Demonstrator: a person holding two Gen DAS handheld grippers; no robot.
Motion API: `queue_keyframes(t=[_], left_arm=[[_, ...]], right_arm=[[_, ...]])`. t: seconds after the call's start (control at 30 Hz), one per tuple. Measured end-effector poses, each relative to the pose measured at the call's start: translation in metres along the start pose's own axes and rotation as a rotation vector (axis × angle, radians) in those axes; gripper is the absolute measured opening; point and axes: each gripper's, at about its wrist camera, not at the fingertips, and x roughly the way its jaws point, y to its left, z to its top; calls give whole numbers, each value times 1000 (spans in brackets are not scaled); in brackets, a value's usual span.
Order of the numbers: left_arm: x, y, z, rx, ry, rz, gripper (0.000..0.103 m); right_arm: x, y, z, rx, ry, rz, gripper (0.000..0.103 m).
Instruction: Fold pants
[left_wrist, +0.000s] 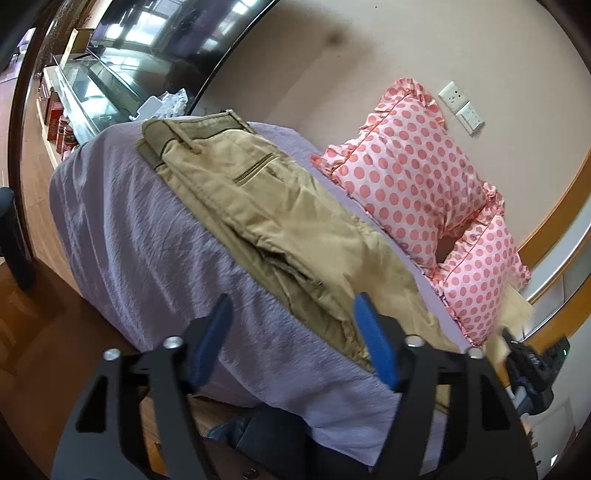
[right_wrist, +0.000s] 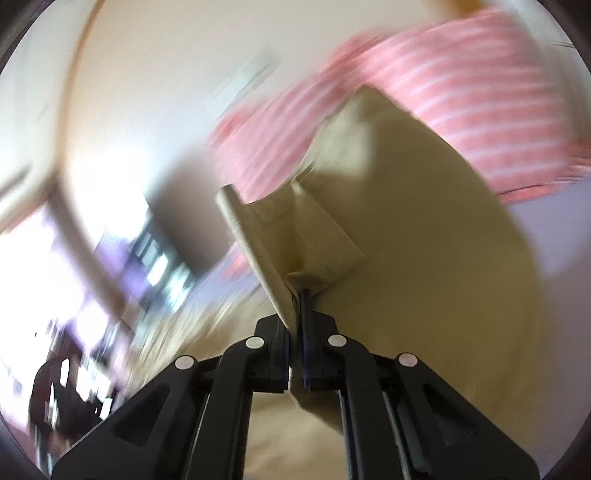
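Two tools: left tool (left_wrist: 291, 332) open over bed (left_wrist: 155, 236) edge beside khaki pants (left_wrist: 280, 221), right tool (right_wrist: 295, 295) clamped on pants (right_wrist: 424, 258) cuff near polka-dot pillow (left_wrist: 406, 177).

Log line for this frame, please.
step: folding | right gripper: shut on pants hem, lifted | left gripper: open, empty | pants: on bed

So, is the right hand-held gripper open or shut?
Shut: the right hand-held gripper has its jaws pressed together on a fold of the pants.
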Motion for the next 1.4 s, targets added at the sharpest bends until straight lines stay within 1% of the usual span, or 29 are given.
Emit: queue_keyframes(t=[0.03,0.1,0.13,0.17,0.2,0.27,0.33,0.4,0.47,0.57,0.7,0.73,0.8,0.87,0.9,0.93,1.0,1.07,1.1,1.17,1.2,1.27,1.3,1.33,1.37,1.4], left_arm=[[0,0,-1,1,2,10,79],[0,2,0,9,6,7,80],[1,2,0,11,8,1,80],[2,2,2,16,8,-2,80],[3,2,3,21,5,0,80],[7,2,7,20,1,6,80],[14,3,12,-1,-4,20,80],[20,6,17,-34,-20,56,80],[24,8,21,-58,-32,68,80],[32,9,25,-65,-30,74,79],[41,3,29,-55,-12,90,79],[45,1,29,-51,-1,112,80],[47,-1,30,-61,0,127,81],[44,-1,32,-82,-10,111,81],[39,-1,34,-89,-36,86,78],[38,-2,38,-85,-45,77,77],[42,-1,46,-82,-38,89,77],[48,8,54,-109,-40,103,75],[49,12,57,-126,-41,104,72],[49,28,69,-189,-64,96,68],[49,38,77,-226,-83,100,64],[54,51,90,-278,-97,85,57],[57,56,95,-294,-100,91,43],[60,58,100,-298,-101,106,20],[62,56,104,-289,-102,136,10],[62,48,108,-259,-107,151,9]], right_arm=[[32,25,-16,-74,122,32,7],[68,54,-46,-160,287,53,20],[80,64,-61,-190,350,42,26],[82,66,-68,-194,364,31,44],[78,65,-70,-179,351,39,63],[63,58,-69,-131,298,46,79],[46,46,-63,-85,245,49,81],[41,41,-59,-51,232,35,82],[40,33,-57,-20,232,41,82],[41,25,-58,24,245,52,82],[52,22,-62,37,265,49,82],[54,21,-62,42,266,50,82],[51,20,-63,49,262,56,83],[50,20,-62,53,259,59,83],[49,20,-62,53,258,60,83],[49,20,-62,55,258,62,83],[50,18,-62,59,258,65,83],[50,18,-62,60,257,67,83],[49,17,-62,61,257,70,84],[48,16,-61,62,257,70,84],[47,15,-61,64,254,73,84],[44,13,-59,68,247,76,84],[42,11,-58,70,241,77,84],[39,9,-56,72,235,76,84],[38,7,-56,73,230,74,84],[34,4,-54,75,219,66,84]])
